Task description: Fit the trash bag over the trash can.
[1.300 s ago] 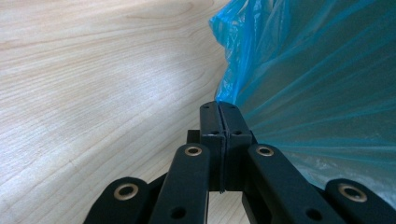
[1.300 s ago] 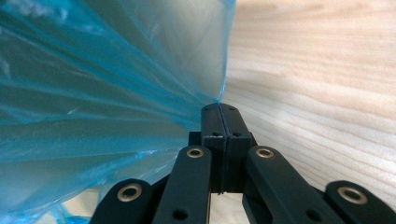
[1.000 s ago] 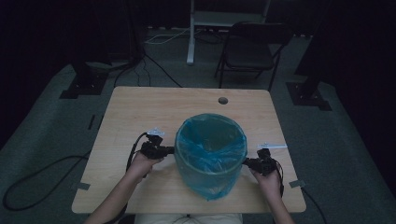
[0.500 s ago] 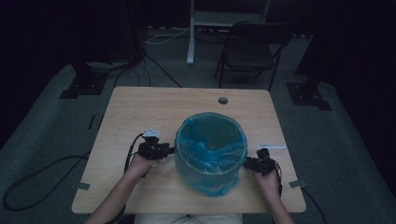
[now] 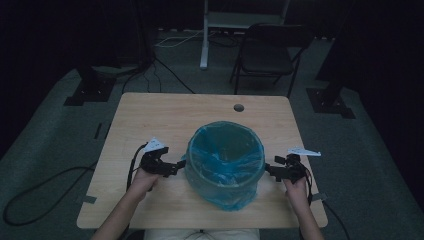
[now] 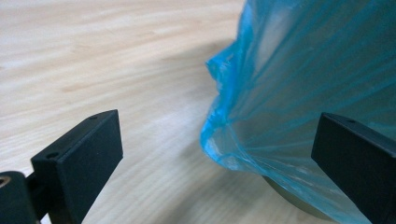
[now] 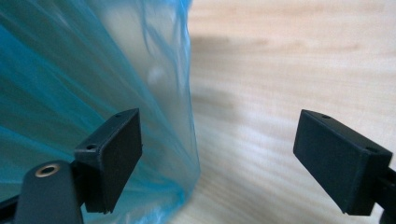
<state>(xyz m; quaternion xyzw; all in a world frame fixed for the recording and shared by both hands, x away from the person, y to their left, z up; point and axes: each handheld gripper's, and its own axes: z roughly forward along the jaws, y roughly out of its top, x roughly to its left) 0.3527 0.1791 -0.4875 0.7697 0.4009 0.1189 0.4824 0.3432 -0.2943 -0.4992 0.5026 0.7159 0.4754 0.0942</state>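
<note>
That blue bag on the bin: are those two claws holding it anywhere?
No. The left gripper and right gripper have just been opening; their jaws stand wide beside the blue bag, pressing on nothing.

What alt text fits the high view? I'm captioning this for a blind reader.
A bin lined with a blue plastic bag stands on a wooden table, with the person's left gripper and right gripper at either side of it, jaws open and off the bag. A dark chair stands beyond.

Black left tongs (image 5: 177, 165) and right tongs (image 5: 268, 170), blocky jaws with small holes, black trailing cables, pale three-cornered plates
</note>
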